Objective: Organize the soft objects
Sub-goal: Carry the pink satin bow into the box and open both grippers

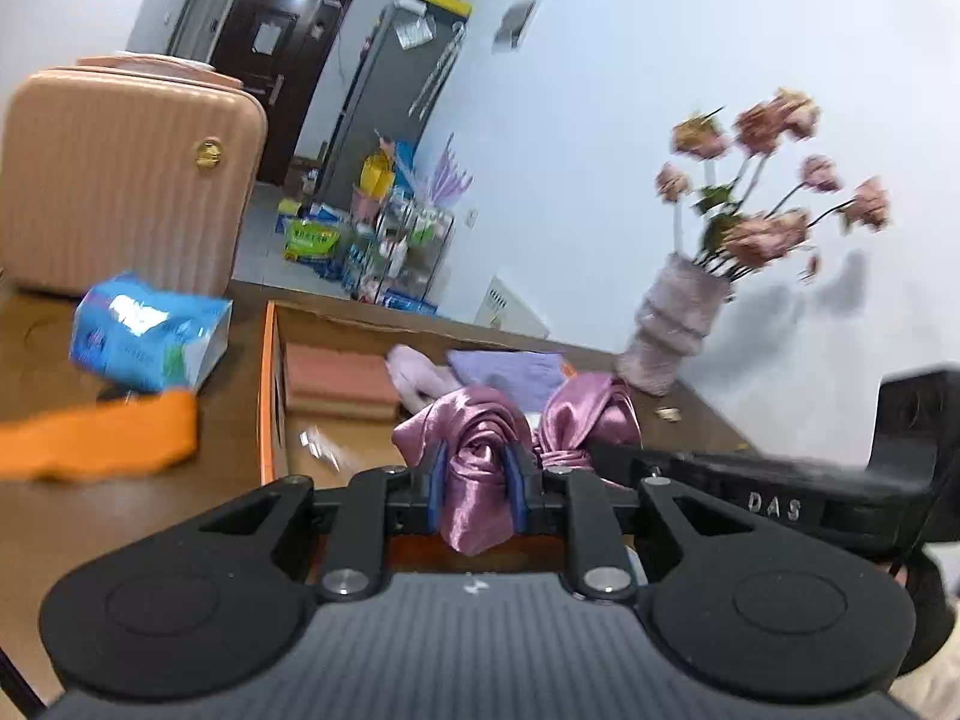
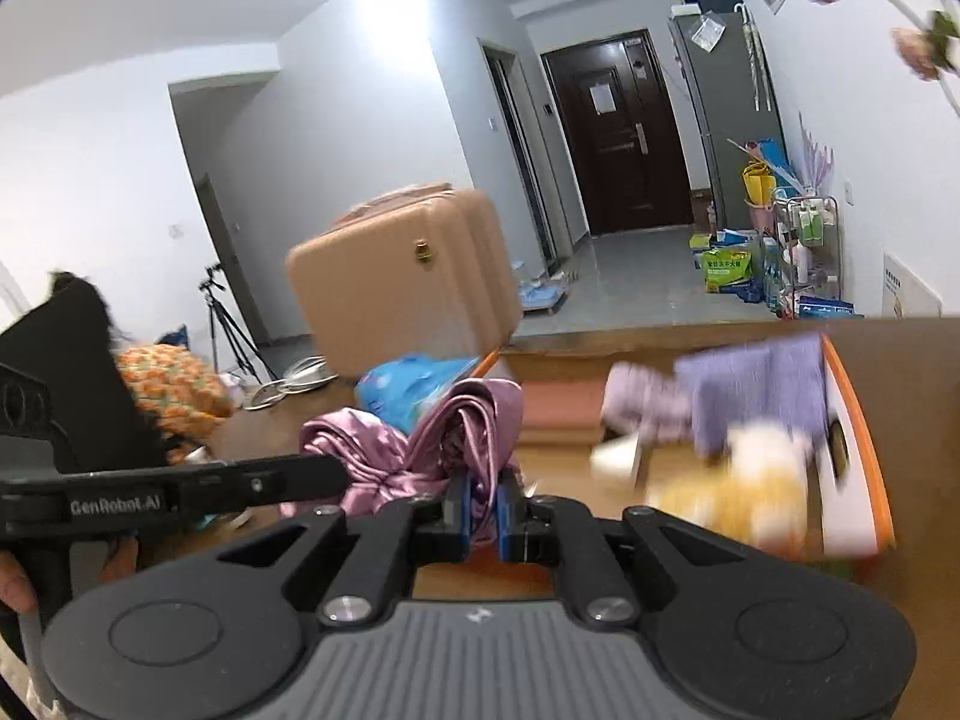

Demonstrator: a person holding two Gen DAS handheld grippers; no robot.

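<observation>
Satin cloth (image 1: 480,456) pinched by both grippers' fingers (image 2: 459,510); only left view shows vase (image 1: 672,330).

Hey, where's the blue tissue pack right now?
In the left wrist view the blue tissue pack sits on the wooden table at the left, in front of the pink suitcase and just behind the orange cloth.

A: What's sitting on the desk (image 1: 150,516) at the back?
B: A pink ribbed suitcase (image 1: 120,180) is standing upright, and a vase of pink flowers (image 1: 678,324) is leaning against the wall.
A: And past the desk?
B: A dark door (image 2: 618,132) is closing off the hallway, a tripod (image 2: 225,318) is standing on the floor.
</observation>
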